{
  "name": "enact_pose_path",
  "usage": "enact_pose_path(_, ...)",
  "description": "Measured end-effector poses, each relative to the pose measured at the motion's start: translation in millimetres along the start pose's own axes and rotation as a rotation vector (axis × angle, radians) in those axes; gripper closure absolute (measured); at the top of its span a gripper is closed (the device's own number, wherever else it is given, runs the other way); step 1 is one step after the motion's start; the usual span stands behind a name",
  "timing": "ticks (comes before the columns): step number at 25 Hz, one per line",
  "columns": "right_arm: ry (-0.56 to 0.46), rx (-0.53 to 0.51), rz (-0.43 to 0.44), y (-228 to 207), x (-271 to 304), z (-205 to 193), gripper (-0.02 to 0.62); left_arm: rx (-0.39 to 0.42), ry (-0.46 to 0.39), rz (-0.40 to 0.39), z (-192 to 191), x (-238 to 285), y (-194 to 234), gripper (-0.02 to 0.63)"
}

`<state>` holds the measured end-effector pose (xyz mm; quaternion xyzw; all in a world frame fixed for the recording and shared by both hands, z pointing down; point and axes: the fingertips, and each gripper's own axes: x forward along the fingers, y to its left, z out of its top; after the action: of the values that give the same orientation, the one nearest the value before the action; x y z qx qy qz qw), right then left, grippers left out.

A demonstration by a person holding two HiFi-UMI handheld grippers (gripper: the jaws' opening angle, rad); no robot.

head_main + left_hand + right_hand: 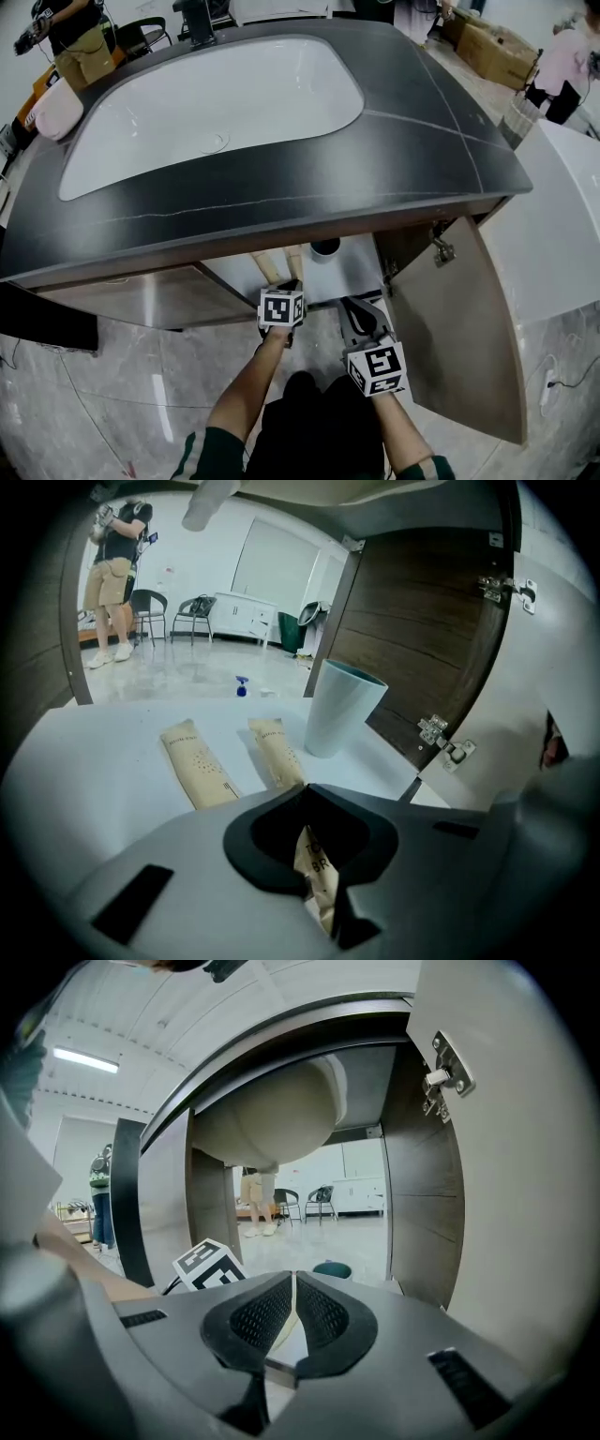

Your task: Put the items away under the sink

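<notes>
Cabinet floor (103, 752) under the sink holds two sachets (197, 766) with a teal cup (339, 710) just beside them; left tongs (309, 803) clamped on a third sachet (317, 869), right tongs (293, 1283) together on what looks like a thin pale packet (279, 1335); risk: a low sweep inward could tip the light cup.

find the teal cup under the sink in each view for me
Head view: cup seen from above, centre, just below the counter edge.
Left gripper view: cup upright, right of centre, on the cabinet floor.
Right gripper view: only the cup's rim, low centre.
Shared landmark: the open door, right of the cup in every view.
</notes>
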<state>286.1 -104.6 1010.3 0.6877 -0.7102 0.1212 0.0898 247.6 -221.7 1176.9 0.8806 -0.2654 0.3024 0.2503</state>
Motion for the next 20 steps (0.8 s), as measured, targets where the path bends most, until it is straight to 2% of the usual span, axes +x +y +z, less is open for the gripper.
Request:
enact_pose_path(3,0.005,0.024,0.003,0,-2,-5,0.551,0.008,0.02,0.003,-9,3,-1,0.586)
enact_pose_path(6,-0.002,0.039,0.004,-1,-1,-4,0.551,0.008,-0.013,-0.007,-7,0,-5,0.558)
enact_pose_path(10,-0.002,0.052,0.004,1,1,-6,0.551,0.062,-0.039,-0.038,-6,-6,-14,0.558)
enact_pose_path(15,-0.008,0.04,0.013,8,3,-2,0.551,0.107,-0.079,-0.036,3,-21,-19,0.558)
enact_pose_path(17,-0.012,0.03,0.015,10,2,0,0.551,0.113,-0.099,-0.046,9,-30,-24,0.59)
enact_pose_path(20,-0.02,0.019,0.01,8,0,5,0.551,0.111,-0.127,-0.073,16,-40,-35,0.596)
